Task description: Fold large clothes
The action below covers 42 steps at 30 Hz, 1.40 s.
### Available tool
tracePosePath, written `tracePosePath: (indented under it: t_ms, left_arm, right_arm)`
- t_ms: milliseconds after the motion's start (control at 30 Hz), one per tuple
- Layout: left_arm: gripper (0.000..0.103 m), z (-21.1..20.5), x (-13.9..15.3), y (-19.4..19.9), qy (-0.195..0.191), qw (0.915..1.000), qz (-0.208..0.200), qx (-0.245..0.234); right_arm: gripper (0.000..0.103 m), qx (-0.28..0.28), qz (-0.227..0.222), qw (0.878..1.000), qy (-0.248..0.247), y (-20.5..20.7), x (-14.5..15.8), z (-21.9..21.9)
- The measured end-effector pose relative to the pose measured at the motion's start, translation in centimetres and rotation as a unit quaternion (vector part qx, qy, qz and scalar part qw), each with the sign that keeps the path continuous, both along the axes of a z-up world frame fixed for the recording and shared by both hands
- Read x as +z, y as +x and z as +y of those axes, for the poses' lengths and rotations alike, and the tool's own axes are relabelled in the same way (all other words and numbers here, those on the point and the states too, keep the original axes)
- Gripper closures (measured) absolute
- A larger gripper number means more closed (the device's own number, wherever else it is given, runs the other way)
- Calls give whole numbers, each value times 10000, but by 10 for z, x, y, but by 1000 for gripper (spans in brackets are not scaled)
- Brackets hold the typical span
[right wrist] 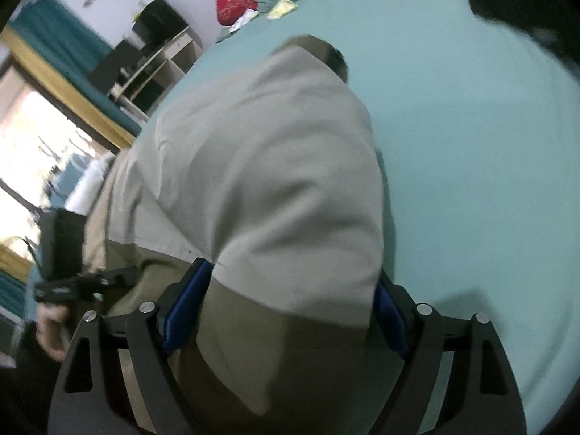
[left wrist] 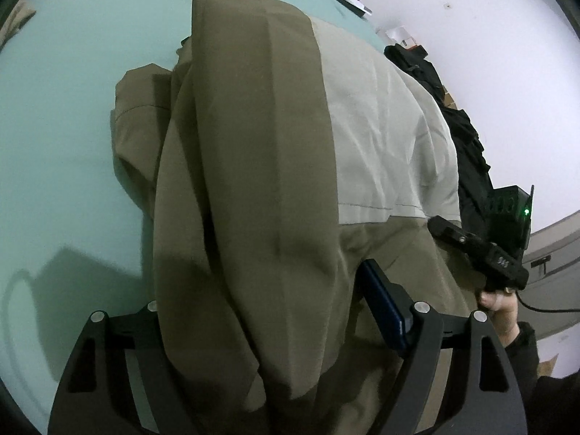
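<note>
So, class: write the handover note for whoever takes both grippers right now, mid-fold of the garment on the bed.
Left gripper: fingers spread wide, a thick fold of the olive-brown and pale grey garment between them; its left finger is hidden by cloth, so a grip cannot be confirmed.
Right gripper: blue-padded fingers wide apart on either side of the same garment's near edge; whether they press is unclear.
Garment: lies lengthwise on the mint-green bed sheet, one side already turned over the middle, pale lining showing.
Left to do: fold the near end up toward the far end, then smooth.
</note>
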<state>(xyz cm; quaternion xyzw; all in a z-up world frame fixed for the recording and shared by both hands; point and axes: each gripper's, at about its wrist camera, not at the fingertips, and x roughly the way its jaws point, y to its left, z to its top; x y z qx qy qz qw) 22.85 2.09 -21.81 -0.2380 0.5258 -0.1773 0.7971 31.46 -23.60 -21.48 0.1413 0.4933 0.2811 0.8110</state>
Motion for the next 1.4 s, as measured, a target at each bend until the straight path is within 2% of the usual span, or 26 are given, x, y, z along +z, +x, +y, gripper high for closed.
tracePosePath:
  t_ms: [33, 100, 233, 300, 333, 367, 400, 433, 467, 500, 567, 800, 1067, 1400]
  left_arm:
    - [19, -3, 1, 2, 62, 10000, -51, -49]
    - [19, -8, 2, 3, 199, 9996, -127, -159]
    - [19, -15, 1, 8, -44, 9996, -123, -260]
    - [26, -23, 3, 8, -21, 9993, -184, -327]
    - [36, -25, 3, 8, -15, 9992, -221, -342]
    - [49, -27, 4, 7, -65, 9991, -239, -355]
    - [55, -30, 5, 7, -112, 9988, -259, -411]
    - [62, -34, 7, 7, -72, 9985, -307, -457]
    - [65, -39, 10, 5, 92, 9980, -389, -487]
    - [67, -43, 14, 3, 239, 9972, -476, -517]
    - [75, -44, 22, -1, 276, 9965, -620, -489]
    - [79, -31, 46, -15, 103, 9936, -1071, -345]
    - [79, 4, 90, -33, 270, 9833, -1797, -63]
    - [80, 76, 123, -34, 426, 9729, -2242, 367]
  right_arm:
    - [20, -36, 158, 9996, 213, 1, -6, -3]
    - [20, -65, 198, 9989, 415, 0, -13, -2]
    - [21, 70, 44, 9992, 382, -6, -14, 18]
    - [25, 67, 23, 9993, 366, -11, -12, 15]
    - [31, 35, 22, 9992, 397, -10, -11, 19]
    - [38, -6, 15, 9989, 466, -12, -10, 18]
    - [41, -29, -15, 9988, 481, -15, -9, 18]
    - [49, -42, -109, 9991, 419, -19, -5, 21]
    - [57, -49, -196, 9991, 363, -22, -1, 23]
    - [61, -53, -326, 9991, 283, -26, 6, 27]
    - [67, -54, -518, 9985, 139, -32, 16, 30]
    - [71, -68, -1125, 9936, 76, -54, 52, 32]
    - [71, -98, -1955, 9807, 14, -73, 105, 58]
    - [71, -36, -2425, 9700, 167, -75, 136, 113]
